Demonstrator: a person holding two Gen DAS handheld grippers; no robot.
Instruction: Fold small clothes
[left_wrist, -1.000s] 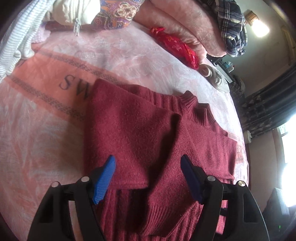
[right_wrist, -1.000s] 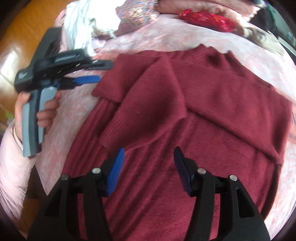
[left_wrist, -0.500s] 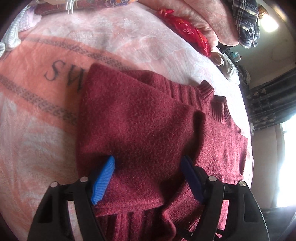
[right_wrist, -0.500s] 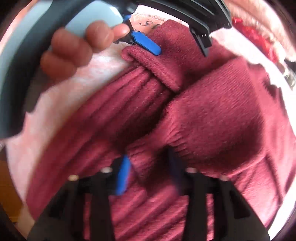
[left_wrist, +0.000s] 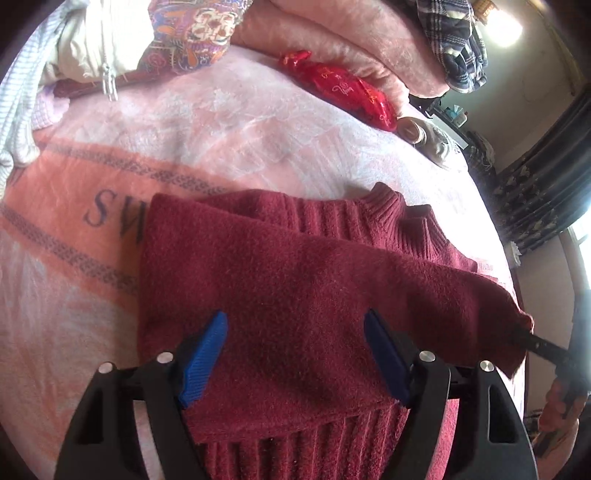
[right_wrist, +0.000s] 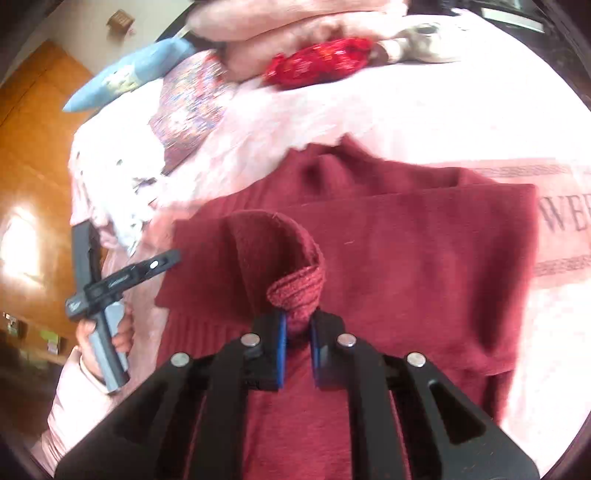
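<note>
Right now the right claw (right_wrist: 296, 341) is pinched tight on the ribbed cuff (right_wrist: 297, 290) of the maroon sweater (right_wrist: 406, 258), lifting that sleeve into a loop above the body. Meanwhile the left claw (left_wrist: 295, 360) is spread wide over the folded sleeve, gripping nothing. The sweater lies flat on the pink blanket (left_wrist: 229, 133) of the bed, with bare blanket beyond its collar (left_wrist: 388, 201) before the red pouch (left_wrist: 343, 88) and piled bedding (left_wrist: 332, 40).
</note>
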